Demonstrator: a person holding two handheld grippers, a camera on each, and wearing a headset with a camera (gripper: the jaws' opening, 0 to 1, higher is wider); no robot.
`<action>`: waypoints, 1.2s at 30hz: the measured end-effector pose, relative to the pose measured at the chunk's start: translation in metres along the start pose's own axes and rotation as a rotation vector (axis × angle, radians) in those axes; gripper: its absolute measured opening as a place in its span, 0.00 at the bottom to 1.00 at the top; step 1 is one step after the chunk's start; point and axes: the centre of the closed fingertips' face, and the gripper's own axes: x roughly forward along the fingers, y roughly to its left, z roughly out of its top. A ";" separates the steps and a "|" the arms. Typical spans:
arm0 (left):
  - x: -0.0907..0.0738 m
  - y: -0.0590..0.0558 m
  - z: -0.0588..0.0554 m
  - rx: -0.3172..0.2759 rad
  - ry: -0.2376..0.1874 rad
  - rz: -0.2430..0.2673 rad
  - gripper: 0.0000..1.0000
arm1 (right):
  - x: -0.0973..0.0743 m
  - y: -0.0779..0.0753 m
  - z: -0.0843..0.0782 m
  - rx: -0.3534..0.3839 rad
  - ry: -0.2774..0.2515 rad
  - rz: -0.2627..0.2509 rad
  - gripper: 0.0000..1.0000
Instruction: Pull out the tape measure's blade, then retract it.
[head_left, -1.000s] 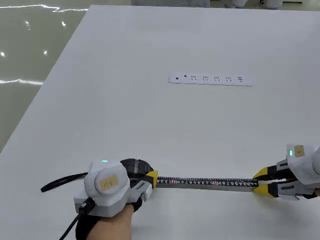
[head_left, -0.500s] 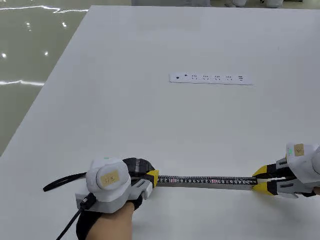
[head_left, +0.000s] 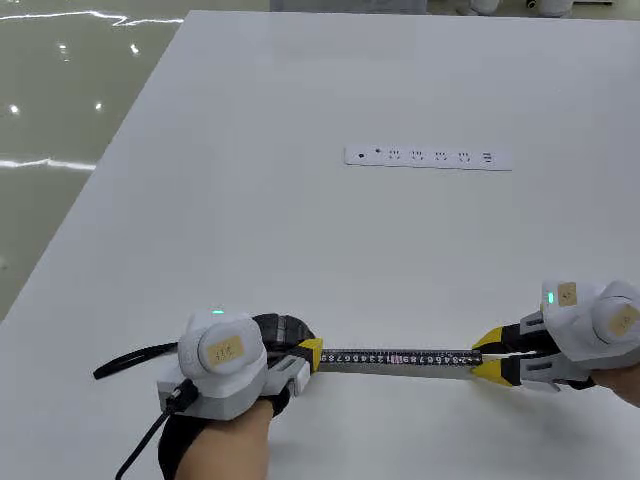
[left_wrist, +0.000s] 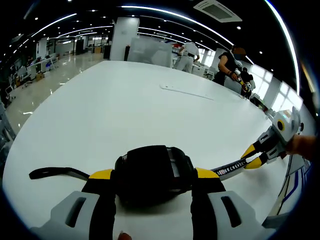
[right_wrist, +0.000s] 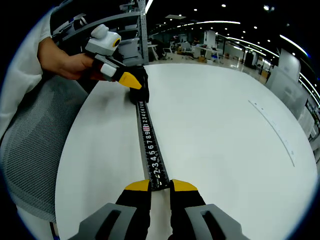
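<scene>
R gripper (head_left: 487, 356) now nearer L gripper (head_left: 303, 358); exposed blade (head_left: 400, 358) shorter. R pinches blade tip, L clamps tape measure case (left_wrist: 155, 172) on table (head_left: 300, 200). Blade axis runs straight ahead of R jaws toward case.

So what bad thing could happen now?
The right tongs pinch only the tip of the blade. If they slip, it could snap back fast into the case. The left tongs squeeze the rounded case, so it might pop out and skid across the table.
</scene>
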 end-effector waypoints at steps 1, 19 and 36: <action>0.000 0.000 0.000 0.001 0.000 -0.001 0.56 | 0.001 0.000 0.001 -0.003 -0.001 0.001 0.11; 0.000 0.000 0.000 -0.007 -0.002 -0.009 0.56 | 0.033 0.012 0.035 -0.001 -0.066 0.031 0.11; -0.001 0.000 0.000 -0.018 0.003 -0.021 0.56 | 0.062 0.020 0.063 0.021 -0.122 0.046 0.10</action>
